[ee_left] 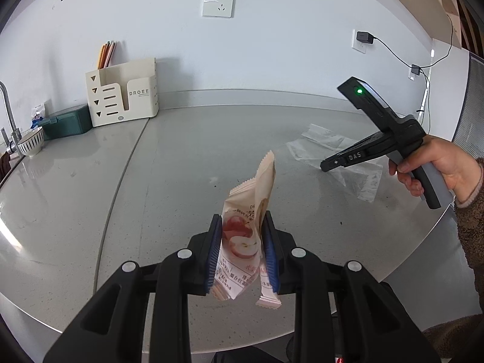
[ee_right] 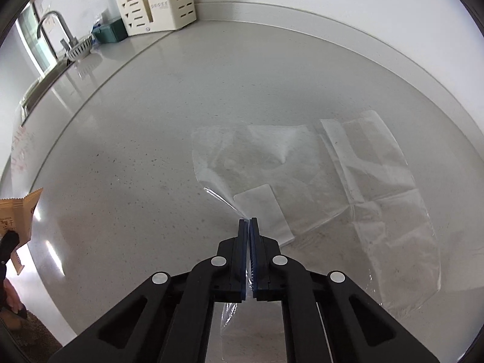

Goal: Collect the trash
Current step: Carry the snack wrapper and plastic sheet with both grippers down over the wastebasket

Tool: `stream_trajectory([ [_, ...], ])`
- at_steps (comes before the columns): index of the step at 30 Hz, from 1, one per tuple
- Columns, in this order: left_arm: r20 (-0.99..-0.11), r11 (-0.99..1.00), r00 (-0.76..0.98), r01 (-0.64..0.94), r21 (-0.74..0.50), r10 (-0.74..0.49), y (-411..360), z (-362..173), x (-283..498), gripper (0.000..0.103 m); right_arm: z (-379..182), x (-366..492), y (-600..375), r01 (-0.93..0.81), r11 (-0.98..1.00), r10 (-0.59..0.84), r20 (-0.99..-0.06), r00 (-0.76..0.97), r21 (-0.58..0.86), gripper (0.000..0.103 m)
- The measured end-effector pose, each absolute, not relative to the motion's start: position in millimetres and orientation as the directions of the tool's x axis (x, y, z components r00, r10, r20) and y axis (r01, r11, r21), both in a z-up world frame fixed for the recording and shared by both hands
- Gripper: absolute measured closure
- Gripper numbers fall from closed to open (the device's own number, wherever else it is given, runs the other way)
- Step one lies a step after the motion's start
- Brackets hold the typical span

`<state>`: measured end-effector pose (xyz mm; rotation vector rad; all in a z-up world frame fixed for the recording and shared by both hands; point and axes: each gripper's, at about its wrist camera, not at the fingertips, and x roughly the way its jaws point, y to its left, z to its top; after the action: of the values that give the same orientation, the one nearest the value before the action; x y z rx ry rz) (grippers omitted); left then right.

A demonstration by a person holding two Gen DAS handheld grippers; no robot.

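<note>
A beige snack wrapper (ee_left: 242,242) with a red apple picture stands upright between the blue pads of my left gripper (ee_left: 242,220), which is shut on it above the grey counter (ee_left: 169,163). The wrapper's tip also shows in the right wrist view (ee_right: 18,208) at the far left. My right gripper (ee_right: 248,222) is shut on the near edge of a clear plastic bag (ee_right: 266,157) that lies flat on the counter. A second clear bag (ee_right: 378,175) lies just right of it. In the left wrist view the right gripper (ee_left: 326,163) points down at the clear plastic (ee_left: 320,142), held by a hand (ee_left: 438,163).
A cream desk organizer (ee_left: 121,96) with pencils, a green box (ee_left: 68,121), a striped bowl (ee_left: 30,143) and a faucet (ee_left: 7,112) stand at the back left by the sink (ee_right: 39,81). Chargers and cables (ee_left: 423,72) hang on the right wall. The counter's rounded edge runs near me.
</note>
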<state>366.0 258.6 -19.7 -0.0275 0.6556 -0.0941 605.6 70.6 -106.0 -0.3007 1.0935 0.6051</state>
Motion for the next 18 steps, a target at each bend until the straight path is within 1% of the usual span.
stream_trajectory([
  [6, -0.612, 0.993, 0.783, 0.105, -0.055, -0.117, 248.8, -14.6, 363.7, 0.075, -97.4, 603.3, 37.6, -0.591, 0.803, 0.335, -0.879, 0.340, 0.077, 0.097],
  [13, -0.628, 0.986, 0.762, 0.162, -0.047, -0.155, 218.1, -8.8, 353.3, 0.075, -74.8, 562.5, 14.9, -0.609, 0.790, 0.370, -0.848, 0.379, 0.072, 0.097],
  [18, -0.634, 0.978, 0.748, 0.201, -0.063, -0.195, 190.0, -11.9, 333.0, 0.075, -64.1, 527.4, -4.0, -0.606, 0.791, 0.391, -0.828, 0.402, 0.080, 0.097],
])
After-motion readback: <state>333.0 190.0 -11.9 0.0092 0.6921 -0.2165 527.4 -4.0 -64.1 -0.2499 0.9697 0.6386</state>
